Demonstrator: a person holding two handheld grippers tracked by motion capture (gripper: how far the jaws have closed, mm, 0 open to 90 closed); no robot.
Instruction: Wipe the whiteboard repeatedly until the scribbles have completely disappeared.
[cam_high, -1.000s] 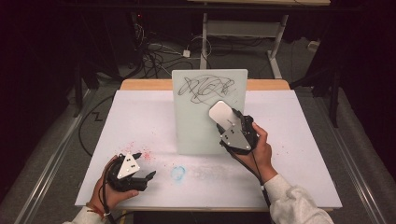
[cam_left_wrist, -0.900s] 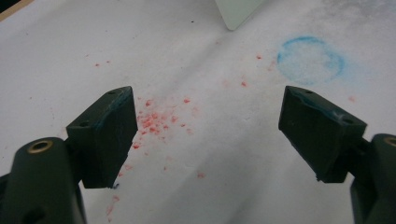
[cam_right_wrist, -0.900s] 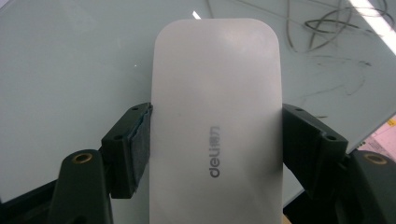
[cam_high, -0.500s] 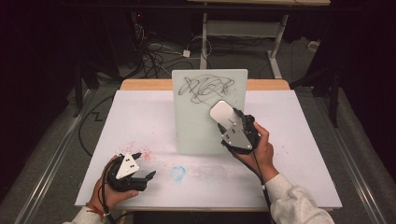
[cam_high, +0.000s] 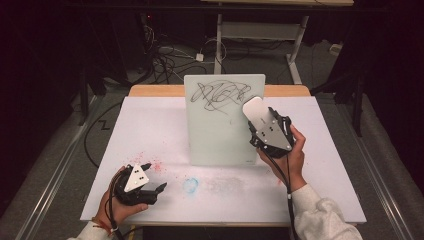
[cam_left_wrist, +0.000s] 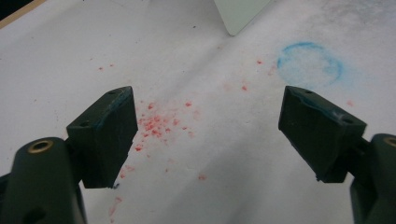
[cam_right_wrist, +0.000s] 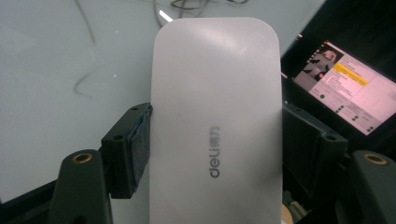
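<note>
Right hand-held gripper (cam_high: 256, 116) clamps a white eraser (cam_high: 254, 111) against the scribbled upright whiteboard (cam_high: 220, 120) on the white desk (cam_high: 320, 165). Left hand-held gripper (cam_high: 155, 189) hovers low, jaws wide apart and empty, near red specks (cam_left_wrist: 159, 122) and a blue ring (cam_left_wrist: 309, 64); cables (cam_high: 165, 55) litter the dark floor behind.

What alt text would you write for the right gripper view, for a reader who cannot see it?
The right gripper clamps a white, rounded-rectangular plastic eraser between its two black jaws, its far end at an upright pale glass board marked with black scribbles. A lit screen glows in the dark at right.
</note>
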